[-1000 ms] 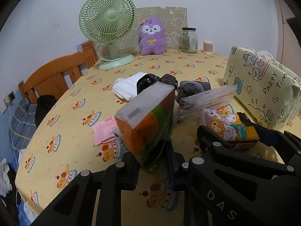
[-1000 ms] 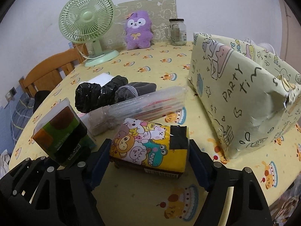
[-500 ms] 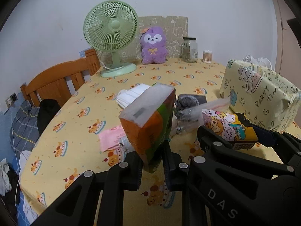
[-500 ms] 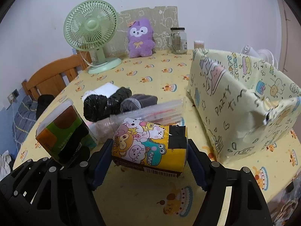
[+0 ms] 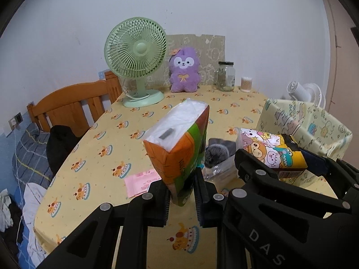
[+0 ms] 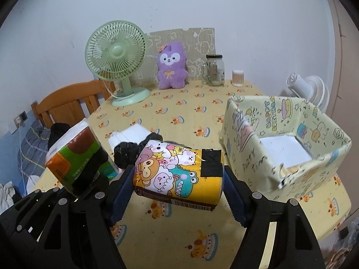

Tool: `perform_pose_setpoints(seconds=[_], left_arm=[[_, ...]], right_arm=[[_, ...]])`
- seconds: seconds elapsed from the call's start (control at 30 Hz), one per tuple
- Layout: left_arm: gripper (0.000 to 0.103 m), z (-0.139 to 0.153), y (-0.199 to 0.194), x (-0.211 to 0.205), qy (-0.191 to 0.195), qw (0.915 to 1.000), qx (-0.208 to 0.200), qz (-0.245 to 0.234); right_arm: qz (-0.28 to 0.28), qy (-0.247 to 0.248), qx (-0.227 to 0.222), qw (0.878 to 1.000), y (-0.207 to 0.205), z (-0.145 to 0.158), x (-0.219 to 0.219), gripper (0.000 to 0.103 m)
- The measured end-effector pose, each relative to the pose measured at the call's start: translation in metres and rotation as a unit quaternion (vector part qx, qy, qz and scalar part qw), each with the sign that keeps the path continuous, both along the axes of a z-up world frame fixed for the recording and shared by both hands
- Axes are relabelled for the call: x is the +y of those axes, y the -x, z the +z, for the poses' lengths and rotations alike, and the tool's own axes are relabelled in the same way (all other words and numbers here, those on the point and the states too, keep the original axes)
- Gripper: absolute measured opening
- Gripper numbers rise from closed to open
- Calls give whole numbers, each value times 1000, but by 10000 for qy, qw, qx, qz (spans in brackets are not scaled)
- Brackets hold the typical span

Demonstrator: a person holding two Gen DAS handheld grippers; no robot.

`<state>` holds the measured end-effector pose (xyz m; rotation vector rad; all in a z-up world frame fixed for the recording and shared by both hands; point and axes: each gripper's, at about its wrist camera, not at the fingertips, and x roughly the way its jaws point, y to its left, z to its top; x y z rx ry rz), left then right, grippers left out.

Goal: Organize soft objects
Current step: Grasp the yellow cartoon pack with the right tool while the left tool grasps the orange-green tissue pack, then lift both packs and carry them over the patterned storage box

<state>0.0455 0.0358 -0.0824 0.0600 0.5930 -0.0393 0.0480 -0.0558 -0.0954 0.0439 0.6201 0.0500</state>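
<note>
My left gripper (image 5: 181, 192) is shut on an orange and green tissue pack (image 5: 179, 143) and holds it above the table; the pack also shows in the right wrist view (image 6: 76, 154). My right gripper (image 6: 178, 190) is shut on a yellow cartoon tissue pack (image 6: 179, 174), also lifted, and seen in the left wrist view (image 5: 271, 154). The open yellow party box (image 6: 289, 143) stands to the right, with a white floor inside. Black and grey soft bundles (image 6: 134, 150) lie on the table behind the packs.
A green fan (image 6: 116, 60), a purple plush (image 6: 171, 66), a glass jar (image 6: 214, 69) and a cotton swab tub (image 6: 238, 78) stand at the back. A folded white cloth (image 6: 132, 135) and a pink slip (image 5: 141, 182) lie on the yellow tablecloth (image 6: 179, 235). A wooden chair (image 5: 71, 103) stands left.
Both grippers have risen with their tissue packs, which now hang well above the table. The view looks down into the open party box.
</note>
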Motion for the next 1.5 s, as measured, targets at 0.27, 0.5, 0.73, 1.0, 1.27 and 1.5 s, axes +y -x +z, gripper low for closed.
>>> perform_pose_setpoints(seconds=[0.27,0.5,0.73,1.0,1.27,1.5], left_arm=[[17,20,2,-7,79,9999,-133,-50],[17,35,3,-13,136,9995,-264,-109],[17,44,-1,-22,165,9992,-352,-136],[17,49,-5,-39,139,9990,-383,-187],[17,53,-15,-59,139,9985,-449,-278],[17,57,-22,-77,157,9978,-500,-399]], right_arm=[[18,26,-142,9999,3,24,-5,77],[51,103,-280,9995,5,41,-10,77],[67,127,-386,9991,4,53,-21,77],[50,160,-445,9989,1,59,-36,77],[-25,195,-519,9985,-5,64,-55,77],[-109,236,-600,9979,-10,69,-75,77]])
